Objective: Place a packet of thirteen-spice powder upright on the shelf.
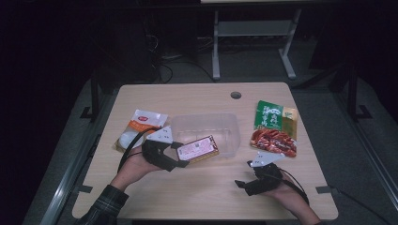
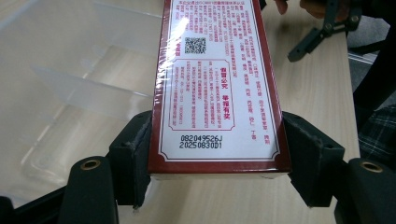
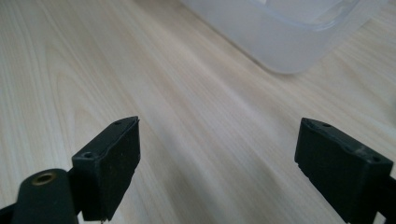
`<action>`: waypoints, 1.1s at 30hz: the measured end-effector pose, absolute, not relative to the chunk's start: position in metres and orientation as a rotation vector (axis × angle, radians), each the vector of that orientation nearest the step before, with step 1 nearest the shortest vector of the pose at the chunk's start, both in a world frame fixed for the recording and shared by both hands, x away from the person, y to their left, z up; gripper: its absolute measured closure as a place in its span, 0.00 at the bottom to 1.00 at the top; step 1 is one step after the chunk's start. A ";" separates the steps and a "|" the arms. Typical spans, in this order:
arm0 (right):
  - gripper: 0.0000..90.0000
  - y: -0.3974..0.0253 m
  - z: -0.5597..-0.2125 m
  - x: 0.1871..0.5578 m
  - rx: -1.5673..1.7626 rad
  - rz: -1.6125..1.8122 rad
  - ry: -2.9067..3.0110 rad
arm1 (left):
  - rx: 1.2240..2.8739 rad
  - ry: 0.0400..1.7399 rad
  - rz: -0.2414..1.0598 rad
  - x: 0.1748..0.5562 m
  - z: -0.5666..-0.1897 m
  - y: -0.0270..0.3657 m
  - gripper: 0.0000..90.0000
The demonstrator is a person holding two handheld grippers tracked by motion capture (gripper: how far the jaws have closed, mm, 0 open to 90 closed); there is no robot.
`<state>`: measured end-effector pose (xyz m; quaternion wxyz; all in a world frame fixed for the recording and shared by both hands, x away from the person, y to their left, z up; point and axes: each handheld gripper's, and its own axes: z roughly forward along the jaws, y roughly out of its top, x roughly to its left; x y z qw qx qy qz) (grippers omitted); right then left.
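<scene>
Over the middle of the desk (image 1: 141, 197), in the high view, the left gripper (image 1: 180, 157) holds a flat red-edged box (image 1: 198, 149) by one short end, the far end poking over the near rim of the clear plastic tub (image 1: 224, 123). A white-and-orange pouch (image 1: 136, 126) lies to the left of the tub, a green-and-red snack bag (image 1: 274, 129) to its right. The right gripper (image 1: 244, 184) rests low near the front edge, well apart from the box.

Along the left gripper view, the jaws clamp the box (image 2: 217, 84) across its width, one pad on each long side near the printed date code. Its face is glossy film that catches the light, so I judge it slippery; the edges look crisp and stiff, likely a light carton that would dent under a hard squeeze. Holding it by the narrow sides, as now, seems sound, though a grip nearer the middle would tip less. The tub (image 2: 70, 88) sits just beyond, to the left.

From the right gripper view, the jaws stand wide with nothing between them, above bare desk (image 3: 93, 70), the tub's corner (image 3: 280, 42) ahead.
</scene>
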<state>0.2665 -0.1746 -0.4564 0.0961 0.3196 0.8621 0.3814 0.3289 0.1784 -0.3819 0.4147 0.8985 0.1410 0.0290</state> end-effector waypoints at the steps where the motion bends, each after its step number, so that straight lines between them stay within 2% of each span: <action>1: 0.15 -0.175 -0.457 0.266 0.937 1.117 2.558 | 2.259 0.351 0.075 0.331 -0.380 0.177 0.35; 24: 0.15 -0.179 -0.453 0.267 0.927 1.139 2.523 | 2.303 0.258 0.108 0.379 -0.354 0.133 0.35; 33: 0.15 -0.178 -0.453 0.266 0.907 1.143 2.528 | 2.347 0.243 0.113 0.398 -0.357 0.119 0.35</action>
